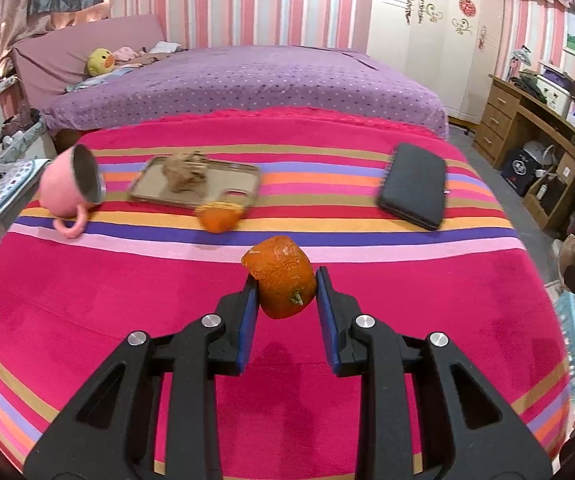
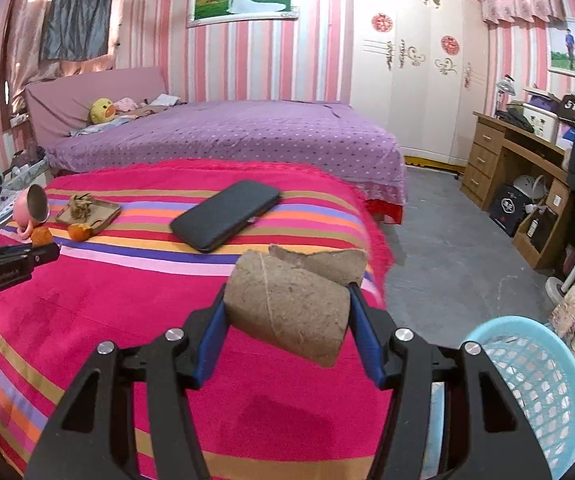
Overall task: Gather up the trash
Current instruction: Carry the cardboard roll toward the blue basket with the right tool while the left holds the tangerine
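My left gripper (image 1: pixel 285 284) is shut on an orange peel (image 1: pixel 281 282), held above the pink striped blanket (image 1: pixel 127 300). A second orange peel (image 1: pixel 217 216) lies by the front edge of a tray (image 1: pixel 223 178) that carries a crumpled brown paper wad (image 1: pixel 185 172). My right gripper (image 2: pixel 287 300) is shut on a torn cardboard tube (image 2: pixel 291 304), held over the blanket's right side. In the right wrist view the left gripper (image 2: pixel 43 254) shows at the left edge with its peel (image 2: pixel 41 236). The light blue mesh basket (image 2: pixel 535 384) stands on the floor at lower right.
A pink mug (image 1: pixel 73 184) lies tipped on its side at the left. A black notebook (image 1: pixel 415 184) rests on the blanket at the right. Beyond lie a purple bed (image 1: pixel 247 80), a wooden desk (image 2: pixel 515 160) and grey floor (image 2: pixel 447 240).
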{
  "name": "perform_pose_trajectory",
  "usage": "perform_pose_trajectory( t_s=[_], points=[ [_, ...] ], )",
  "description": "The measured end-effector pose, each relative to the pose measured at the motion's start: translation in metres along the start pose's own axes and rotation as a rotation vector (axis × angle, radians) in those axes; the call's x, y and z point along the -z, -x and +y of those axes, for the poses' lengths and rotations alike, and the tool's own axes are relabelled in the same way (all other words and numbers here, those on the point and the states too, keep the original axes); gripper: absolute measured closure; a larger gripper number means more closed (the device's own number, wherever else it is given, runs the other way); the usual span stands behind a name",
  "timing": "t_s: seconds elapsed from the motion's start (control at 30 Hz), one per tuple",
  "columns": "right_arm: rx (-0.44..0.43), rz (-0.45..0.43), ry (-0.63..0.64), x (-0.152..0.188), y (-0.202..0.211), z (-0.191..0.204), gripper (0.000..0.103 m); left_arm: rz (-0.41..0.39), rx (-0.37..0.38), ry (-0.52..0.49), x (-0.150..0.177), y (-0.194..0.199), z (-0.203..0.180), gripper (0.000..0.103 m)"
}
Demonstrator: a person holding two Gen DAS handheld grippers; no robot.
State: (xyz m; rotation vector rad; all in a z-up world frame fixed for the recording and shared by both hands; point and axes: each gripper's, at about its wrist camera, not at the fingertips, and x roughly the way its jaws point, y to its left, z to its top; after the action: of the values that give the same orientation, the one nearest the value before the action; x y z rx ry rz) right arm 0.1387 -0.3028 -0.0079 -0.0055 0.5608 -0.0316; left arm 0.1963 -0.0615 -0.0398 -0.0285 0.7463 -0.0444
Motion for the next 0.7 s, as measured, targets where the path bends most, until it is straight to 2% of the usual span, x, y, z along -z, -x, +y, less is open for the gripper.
perform_pose_trajectory(
  t_s=[0.27,0.7],
  points=[
    [0.073,-0.015,-0.040,0.009,0.018,-0.056,0.047,-0.007,0.010,-0.033,0.008,0.004,-0.044,0.076],
    [0.185,-0.008,-0.108,0.038,0.045,-0.157,0.047,-0.024,0.038,-0.167,0.034,0.013,-0.129,0.076]
  ],
)
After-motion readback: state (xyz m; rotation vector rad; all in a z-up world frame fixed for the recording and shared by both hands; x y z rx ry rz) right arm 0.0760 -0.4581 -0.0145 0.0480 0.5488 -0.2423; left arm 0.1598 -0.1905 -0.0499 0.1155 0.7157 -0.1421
